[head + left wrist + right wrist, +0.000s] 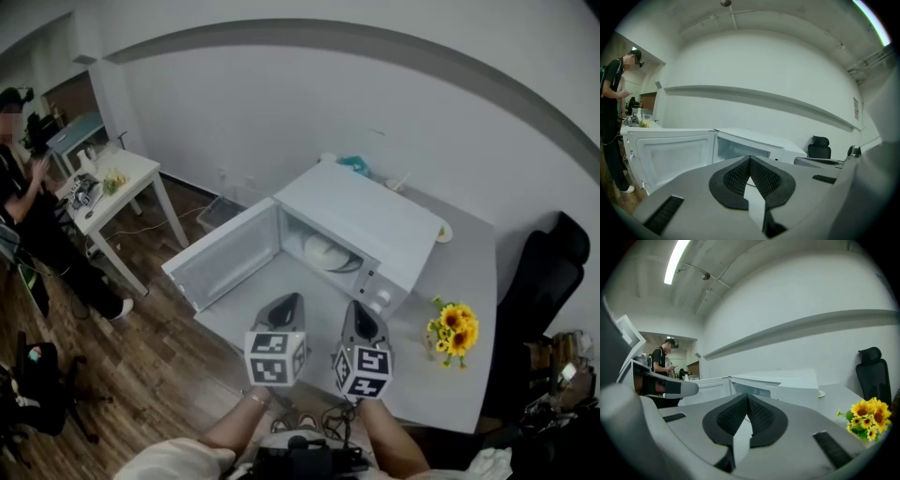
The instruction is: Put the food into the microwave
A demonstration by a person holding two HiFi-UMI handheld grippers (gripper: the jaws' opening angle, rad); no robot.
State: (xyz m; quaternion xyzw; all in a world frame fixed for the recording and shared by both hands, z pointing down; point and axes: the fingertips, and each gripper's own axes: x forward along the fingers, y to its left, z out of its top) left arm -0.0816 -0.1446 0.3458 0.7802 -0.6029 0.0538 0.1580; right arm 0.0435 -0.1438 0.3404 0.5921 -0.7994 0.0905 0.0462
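A white microwave [361, 220] stands on the grey table [469, 272] with its door [225, 258] swung wide open to the left. A white round dish [326, 251] lies inside the cavity; what is on it I cannot tell. My left gripper [289, 300] and right gripper [362, 309] hover side by side over the table's near edge, in front of the microwave, both shut with nothing between the jaws. The left gripper [750, 158] faces the open cavity [740, 149] and door [670, 154]. Beyond the right gripper [747, 394] is the microwave [787, 380].
A bunch of sunflowers [453, 330] stands on the table right of the grippers. Behind the microwave lie a small plate [442, 232] and a teal thing [354, 165]. A black chair [548, 272] is at the right. At the far left, a person [23, 202] stands by a white side table [112, 187].
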